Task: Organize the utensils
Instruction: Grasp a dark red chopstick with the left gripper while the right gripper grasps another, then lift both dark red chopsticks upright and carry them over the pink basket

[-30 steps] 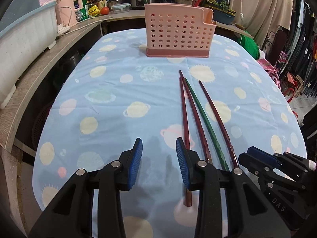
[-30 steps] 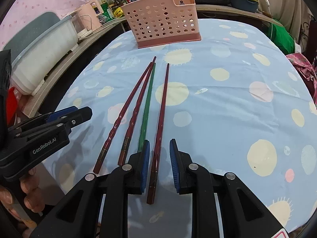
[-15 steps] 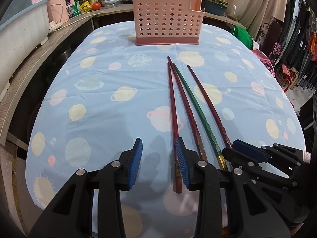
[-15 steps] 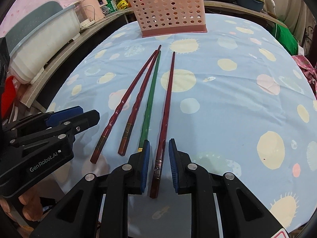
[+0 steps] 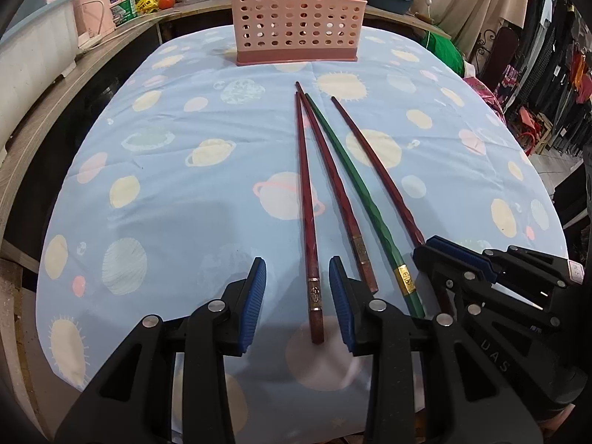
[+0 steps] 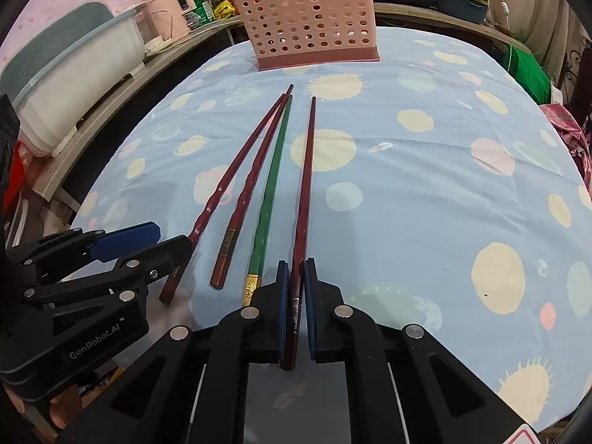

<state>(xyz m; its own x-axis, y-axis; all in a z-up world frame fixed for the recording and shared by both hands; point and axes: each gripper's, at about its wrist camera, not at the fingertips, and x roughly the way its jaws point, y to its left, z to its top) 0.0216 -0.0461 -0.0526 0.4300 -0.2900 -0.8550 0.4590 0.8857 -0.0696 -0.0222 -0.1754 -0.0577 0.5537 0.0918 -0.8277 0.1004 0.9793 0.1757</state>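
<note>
Right gripper: clamped on right chopstick. Left gripper: released, straddling left chopstick. We centre it before squeezing.

Table under blue planet-print cloth; wooden counter left of the fingers (white bin atop); beige curtain and hanging clothes far right.

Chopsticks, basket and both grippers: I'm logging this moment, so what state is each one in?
Left gripper: jaws open, astride the leftmost red chopstick, not gripping.
Right gripper: jaws shut on the rightmost red chopstick.
Second red chopstick: flat on the tablecloth, free.
Green chopstick: flat, free.
Pink basket: upright; contents hidden.
</note>
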